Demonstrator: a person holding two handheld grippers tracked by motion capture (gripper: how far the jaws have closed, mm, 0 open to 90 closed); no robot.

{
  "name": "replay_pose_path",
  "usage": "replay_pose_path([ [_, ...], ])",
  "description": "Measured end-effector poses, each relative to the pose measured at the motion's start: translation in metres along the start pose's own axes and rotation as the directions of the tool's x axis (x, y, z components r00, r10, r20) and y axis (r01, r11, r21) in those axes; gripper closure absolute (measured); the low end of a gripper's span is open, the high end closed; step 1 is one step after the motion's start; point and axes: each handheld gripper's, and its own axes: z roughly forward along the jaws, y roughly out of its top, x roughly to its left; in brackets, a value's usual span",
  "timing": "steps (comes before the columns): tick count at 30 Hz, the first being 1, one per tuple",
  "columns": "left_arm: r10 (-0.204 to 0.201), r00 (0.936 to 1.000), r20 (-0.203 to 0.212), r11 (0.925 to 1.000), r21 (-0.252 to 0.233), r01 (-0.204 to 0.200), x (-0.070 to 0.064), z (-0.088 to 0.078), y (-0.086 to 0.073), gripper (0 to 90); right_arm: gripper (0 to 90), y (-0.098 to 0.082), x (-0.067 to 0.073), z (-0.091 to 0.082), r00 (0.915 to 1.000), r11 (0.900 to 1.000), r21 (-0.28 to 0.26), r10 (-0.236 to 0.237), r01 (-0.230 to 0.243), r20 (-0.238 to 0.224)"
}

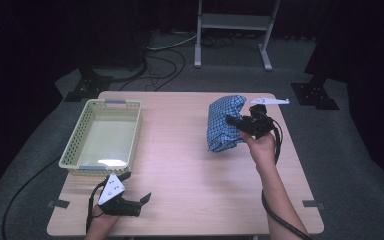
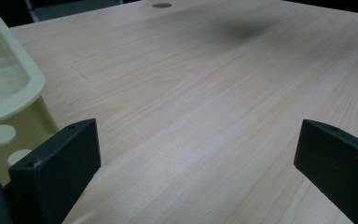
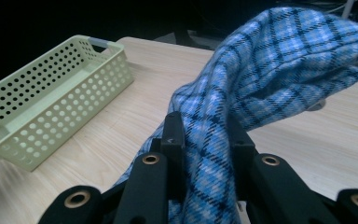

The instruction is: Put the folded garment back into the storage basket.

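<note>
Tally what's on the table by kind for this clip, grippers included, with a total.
Blue checked cloth: 1, clamped in the right gripper
Pale green perforated basket: 1
Handheld grippers: 2, counting the left gripper, its jaws apart beside the basket
Total: 4

Left gripper (image 1: 142,198) low at near edge, jaws wide apart, nothing between. Right gripper (image 1: 231,120) out over table, forearm extended, jaws clamped on cloth (image 1: 223,122).
</note>
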Motion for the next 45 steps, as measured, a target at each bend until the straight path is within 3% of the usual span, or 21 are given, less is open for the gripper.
replay_pose_path([
  [26, -0.006, 1.0000, -0.005, 1.0000, -0.003, 0.006, 0.001, 0.000, 0.000, 0.0, 74.9, 0.018, 0.047, 0.044, 0.9976, 1.000, 0.001, -0.017, 0.017, -0.068],
  [45, -0.004, 1.0000, -0.004, 1.0000, -0.005, 0.004, 0.001, -0.001, 0.000, 0.0, 74.9, 0.031, 0.087, 0.084, 0.9897, 0.999, 0.018, -0.038, 0.041, -0.138],
])
